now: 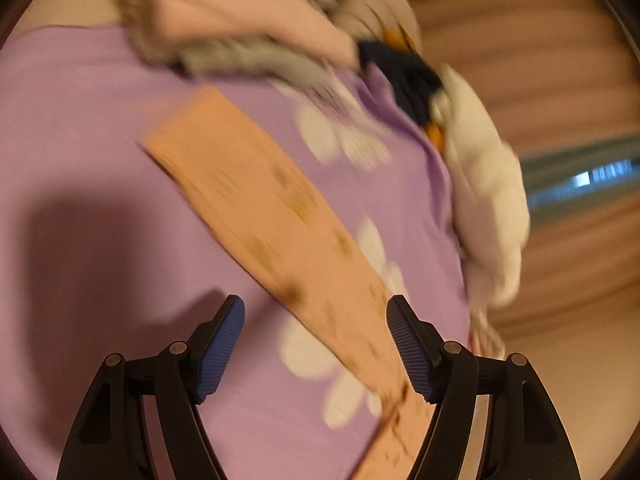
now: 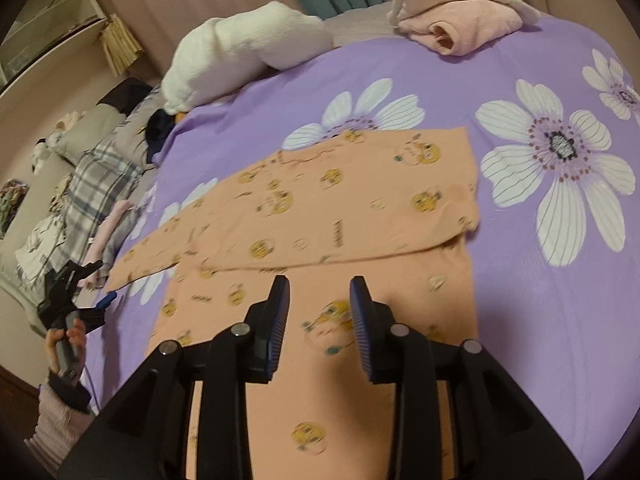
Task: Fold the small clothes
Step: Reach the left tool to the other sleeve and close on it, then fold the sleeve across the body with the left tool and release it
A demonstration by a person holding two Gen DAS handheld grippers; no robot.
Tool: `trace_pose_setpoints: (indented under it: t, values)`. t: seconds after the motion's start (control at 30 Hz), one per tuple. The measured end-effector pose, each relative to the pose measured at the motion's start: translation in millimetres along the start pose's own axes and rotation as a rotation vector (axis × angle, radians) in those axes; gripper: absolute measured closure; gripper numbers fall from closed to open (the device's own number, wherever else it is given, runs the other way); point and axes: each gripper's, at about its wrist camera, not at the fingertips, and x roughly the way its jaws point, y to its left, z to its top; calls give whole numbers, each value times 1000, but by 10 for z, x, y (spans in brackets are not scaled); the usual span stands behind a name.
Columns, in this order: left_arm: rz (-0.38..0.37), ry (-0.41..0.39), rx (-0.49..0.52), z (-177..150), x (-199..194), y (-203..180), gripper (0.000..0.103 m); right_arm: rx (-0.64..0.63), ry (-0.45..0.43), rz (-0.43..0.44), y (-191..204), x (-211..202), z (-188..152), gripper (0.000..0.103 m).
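Orange printed garment [image 2: 332, 216] lying partly folded on the purple floral bedspread [image 2: 520, 320].
I note my 2 tools, left gripper [image 1: 316, 344] and right gripper [image 2: 320, 320], both spread and holding nothing; no containers seen.

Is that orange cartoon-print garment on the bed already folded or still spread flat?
Partly folded: the orange garment has one layer doubled over another, its edge crossing the fabric, on the purple bedspread.
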Motion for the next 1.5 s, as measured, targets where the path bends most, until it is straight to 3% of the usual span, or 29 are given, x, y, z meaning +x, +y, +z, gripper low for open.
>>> trace_pose_setpoints:
  t: [0.3,0.63,0.77,0.83,0.9,1.07,1.27,1.5]
  values:
    - [-37,-82,-136,311,63,332,31,-8,-2,-2,179,-60,-96,71]
    - [4,-135,-121,486,243,261,33,-17,4,-5,245,-59,-89,71]
    - [59,-138,-102,466,253,246,56,-18,14,-3,259,-27,-116,71]
    - [108,-118,-86,453,285,238,89,-22,16,-6,269,-24,-131,70]
    - [150,-86,-67,440,324,218,97,-27,16,-11,280,-35,-149,70]
    - [129,-90,45,361,232,-132,99,-27,8,-13,237,-78,-175,70]
    - [71,-78,261,111,164,-953,99,-18,-3,-12,172,-141,-253,70]
    - [28,-9,517,-555,307,-1929,99,8,-36,3,7,-287,-347,70]
